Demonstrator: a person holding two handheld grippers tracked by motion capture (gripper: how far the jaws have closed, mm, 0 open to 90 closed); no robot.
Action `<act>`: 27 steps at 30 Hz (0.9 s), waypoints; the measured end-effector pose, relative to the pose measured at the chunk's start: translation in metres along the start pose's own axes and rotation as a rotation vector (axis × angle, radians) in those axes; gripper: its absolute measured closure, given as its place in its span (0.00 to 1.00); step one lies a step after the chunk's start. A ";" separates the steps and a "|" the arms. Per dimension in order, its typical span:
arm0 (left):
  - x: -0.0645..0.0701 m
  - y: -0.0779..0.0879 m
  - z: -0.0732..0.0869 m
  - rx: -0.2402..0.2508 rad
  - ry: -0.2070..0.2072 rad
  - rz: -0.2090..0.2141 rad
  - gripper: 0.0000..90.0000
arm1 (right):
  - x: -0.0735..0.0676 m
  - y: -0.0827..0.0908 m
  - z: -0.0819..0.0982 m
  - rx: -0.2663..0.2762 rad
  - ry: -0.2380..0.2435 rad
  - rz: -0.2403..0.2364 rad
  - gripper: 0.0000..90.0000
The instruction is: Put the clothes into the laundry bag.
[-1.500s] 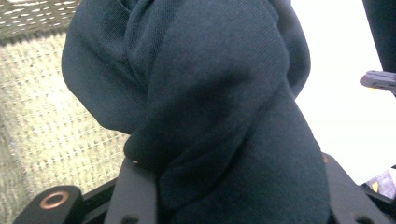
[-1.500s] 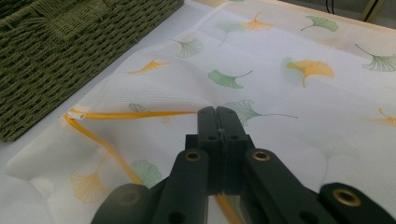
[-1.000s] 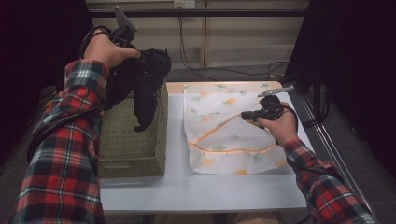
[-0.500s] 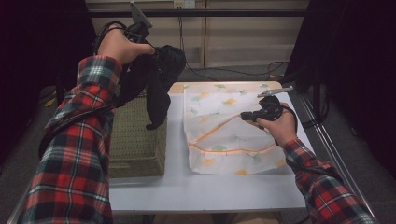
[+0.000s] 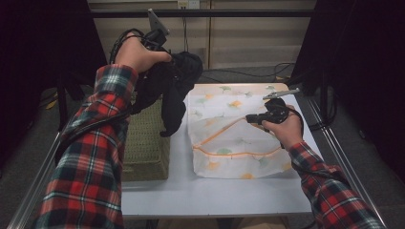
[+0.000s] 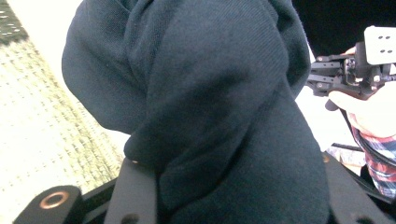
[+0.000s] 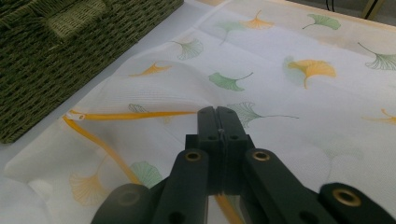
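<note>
My left gripper [image 5: 160,45] clamps the dark garment [image 5: 174,90] — its jaws buried in cloth. My right gripper [image 7: 217,119] pinches the mesh bag [image 5: 229,138], jaws together.

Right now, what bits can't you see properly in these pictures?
- Left gripper: in the left gripper view the dark cloth covers its jaw tips.
- Basket: in the high view the sleeve and cloth hide much of it, so its inside can't be seen.
- Right gripper: its jaws are shut on the bag's edge, and they hide how much mesh is pinched.
</note>
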State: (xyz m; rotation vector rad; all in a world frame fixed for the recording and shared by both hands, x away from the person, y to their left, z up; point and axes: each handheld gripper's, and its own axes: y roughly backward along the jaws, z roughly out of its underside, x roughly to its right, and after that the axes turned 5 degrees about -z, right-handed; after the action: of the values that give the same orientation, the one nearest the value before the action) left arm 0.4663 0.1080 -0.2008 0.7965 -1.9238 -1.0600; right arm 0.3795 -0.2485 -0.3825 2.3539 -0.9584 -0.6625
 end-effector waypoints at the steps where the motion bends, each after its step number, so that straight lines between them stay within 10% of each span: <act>1: 0.001 -0.002 0.000 -0.002 -0.008 0.000 0.64 | 0.000 0.000 0.000 0.001 -0.002 0.000 1.00; 27: 0.012 -0.045 0.021 -0.009 -0.063 0.021 0.64 | -0.003 -0.007 -0.006 0.000 0.000 0.018 1.00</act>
State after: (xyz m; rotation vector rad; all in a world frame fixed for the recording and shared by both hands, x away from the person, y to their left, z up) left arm 0.4492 0.0867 -0.2434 0.7442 -1.9745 -1.0925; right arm 0.3845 -0.2402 -0.3822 2.3425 -0.9789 -0.6556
